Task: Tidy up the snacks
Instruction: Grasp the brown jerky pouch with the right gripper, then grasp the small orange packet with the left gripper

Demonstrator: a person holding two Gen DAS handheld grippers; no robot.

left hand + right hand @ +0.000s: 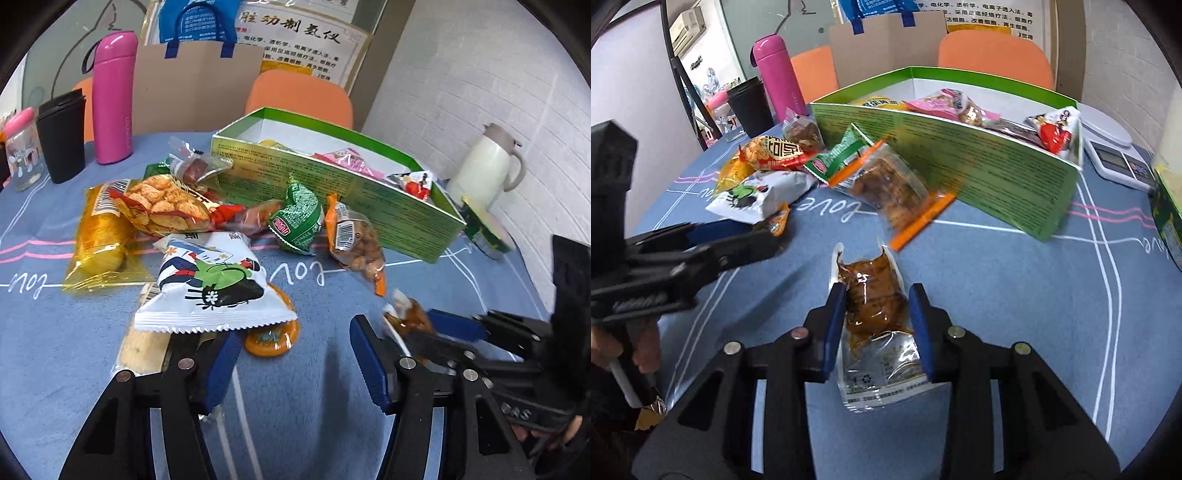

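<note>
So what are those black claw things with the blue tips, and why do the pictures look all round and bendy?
They are grabbing tools that a person holds, one in each hand, like big tongs. Each tool carries a small camera with a very wide lens, and that lens bends the picture.

One picture looks along the left claw. It is open, close to a white snack bag. The other picture looks along the right claw. Its blue fingers sit on either side of a clear packet of brown food, though I cannot tell if they are squeezing it yet.

Everything lies on a blue tablecloth. There is a pile of snacks, and a green box that already has some snacks inside. At the back stand a pink bottle and a black cup.
</note>
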